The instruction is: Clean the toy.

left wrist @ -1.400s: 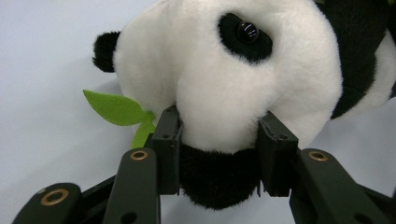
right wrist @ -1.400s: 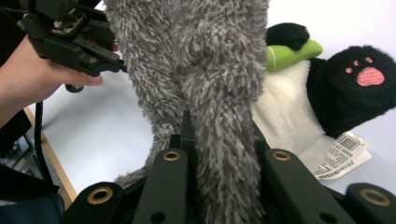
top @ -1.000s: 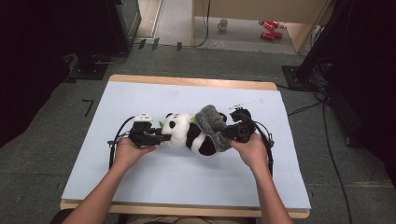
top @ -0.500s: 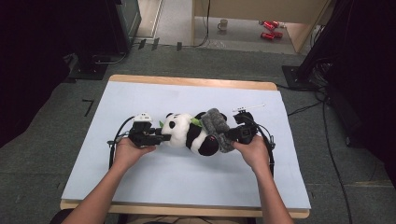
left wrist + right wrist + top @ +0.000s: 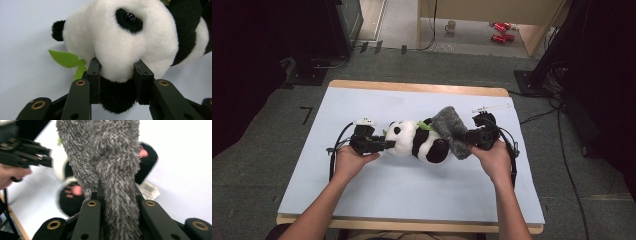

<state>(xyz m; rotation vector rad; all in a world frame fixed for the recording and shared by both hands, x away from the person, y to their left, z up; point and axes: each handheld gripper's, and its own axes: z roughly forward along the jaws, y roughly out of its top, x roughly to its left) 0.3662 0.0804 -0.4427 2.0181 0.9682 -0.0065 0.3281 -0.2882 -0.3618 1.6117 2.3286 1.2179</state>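
A black and white plush panda lies on its side in the middle of the table, with a green felt leaf by its head. My left gripper has just been closing its jaws, and they now pinch the panda's muzzle between the pads. My right gripper is shut on a grey fuzzy cloth that drapes over the panda's rear. In the right gripper view the cloth rises from between the jaws, with the panda's black paws behind it.
The light blue table top has a wooden rim at its front and back. A thin white strip lies at the back right. Cables trail from both grippers. A mug and red items sit on the floor beyond.
My right gripper has shifted a little to the right and up with the grey cloth, which has gone from a bunched lump to a longer flap. My left hand has stayed put.
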